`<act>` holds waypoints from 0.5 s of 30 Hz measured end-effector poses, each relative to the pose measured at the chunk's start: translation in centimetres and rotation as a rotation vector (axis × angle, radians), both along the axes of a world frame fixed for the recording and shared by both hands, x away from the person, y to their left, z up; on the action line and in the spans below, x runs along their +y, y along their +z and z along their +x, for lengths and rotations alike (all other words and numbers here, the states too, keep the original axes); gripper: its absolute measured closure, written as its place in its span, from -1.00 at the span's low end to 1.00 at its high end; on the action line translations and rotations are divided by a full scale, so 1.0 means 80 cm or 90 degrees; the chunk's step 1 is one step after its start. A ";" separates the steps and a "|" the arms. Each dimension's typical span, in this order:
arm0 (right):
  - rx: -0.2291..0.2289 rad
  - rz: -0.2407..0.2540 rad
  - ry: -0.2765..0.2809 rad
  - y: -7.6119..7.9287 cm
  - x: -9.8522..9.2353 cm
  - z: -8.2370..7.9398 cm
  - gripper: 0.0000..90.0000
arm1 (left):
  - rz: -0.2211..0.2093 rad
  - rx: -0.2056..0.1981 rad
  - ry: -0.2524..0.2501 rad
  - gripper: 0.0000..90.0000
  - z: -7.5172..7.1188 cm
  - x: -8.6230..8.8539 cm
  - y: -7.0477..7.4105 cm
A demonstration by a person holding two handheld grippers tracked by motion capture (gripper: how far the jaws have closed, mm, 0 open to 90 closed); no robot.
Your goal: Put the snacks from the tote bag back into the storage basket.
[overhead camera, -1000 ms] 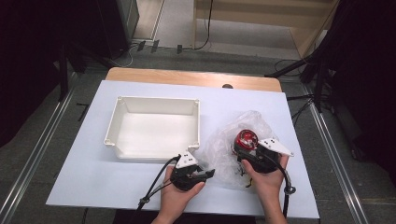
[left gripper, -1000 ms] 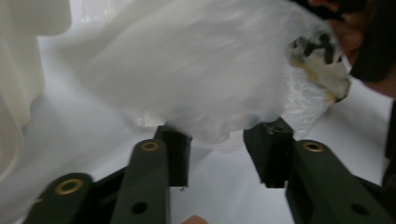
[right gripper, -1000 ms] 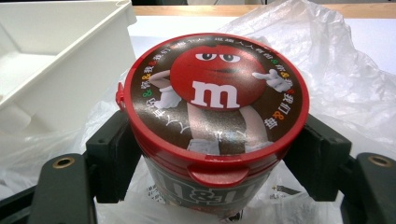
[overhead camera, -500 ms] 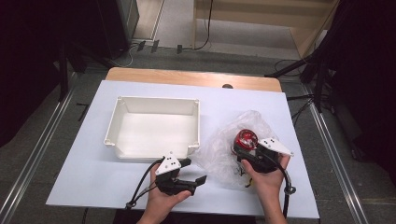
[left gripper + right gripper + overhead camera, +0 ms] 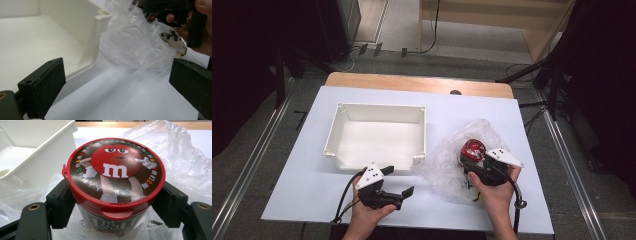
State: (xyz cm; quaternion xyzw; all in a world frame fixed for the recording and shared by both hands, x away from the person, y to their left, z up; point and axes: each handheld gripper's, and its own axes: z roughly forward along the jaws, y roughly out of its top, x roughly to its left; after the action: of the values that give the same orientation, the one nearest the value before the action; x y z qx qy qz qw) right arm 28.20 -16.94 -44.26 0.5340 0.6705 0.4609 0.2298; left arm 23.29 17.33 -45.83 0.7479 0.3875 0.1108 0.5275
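Observation:
A round candy tub (image 5: 115,170) with a red lid and a red cartoon character on it stands on a crumpled clear plastic bag (image 5: 180,157). My right gripper (image 5: 115,202) is shut on the tub, with a black pad (image 5: 60,202) pressed against each side. In the high view the tub (image 5: 473,149) and right gripper (image 5: 473,159) sit at the table's right, on the bag (image 5: 447,165). My left gripper (image 5: 398,181) is near the front edge, left of the bag. Its jaws have just been opening and now stand wide with nothing between them (image 5: 117,92), facing the bag (image 5: 135,47).
An empty white tray (image 5: 379,106) stands in the middle of the white tabletop (image 5: 307,170); its near corner (image 5: 97,32) is close ahead of my left gripper. Table edges are near on the front and right. A wooden strip (image 5: 412,82) runs along the far side.
My left gripper has drawn back to the left, away from the bag's edge, and its jaws have spread wide. The right gripper and the tub have stayed put.

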 end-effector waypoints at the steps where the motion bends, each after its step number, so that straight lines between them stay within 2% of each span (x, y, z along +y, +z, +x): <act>1: -0.001 0.000 0.000 0.000 0.000 0.000 -0.42 | -0.001 -0.003 0.006 -1.00 0.000 0.004 0.001; 8: -0.007 -0.005 0.002 0.003 0.004 -0.001 -0.42 | 0.010 -0.027 0.037 -1.00 0.001 0.034 0.009; 12: -0.010 -0.008 0.001 0.006 0.005 -0.002 -0.42 | 0.008 -0.036 0.046 -1.00 0.001 0.051 0.014; 15: -0.013 -0.011 -0.002 0.010 0.004 -0.001 -0.42 | 0.018 -0.045 0.046 -1.00 -0.001 0.063 0.017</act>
State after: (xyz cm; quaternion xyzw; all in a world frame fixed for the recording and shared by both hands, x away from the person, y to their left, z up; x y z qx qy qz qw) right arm 28.13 -16.59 -43.48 0.5282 0.6713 0.4603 0.2420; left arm 23.22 22.40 -44.43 0.7362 0.3938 0.1620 0.5260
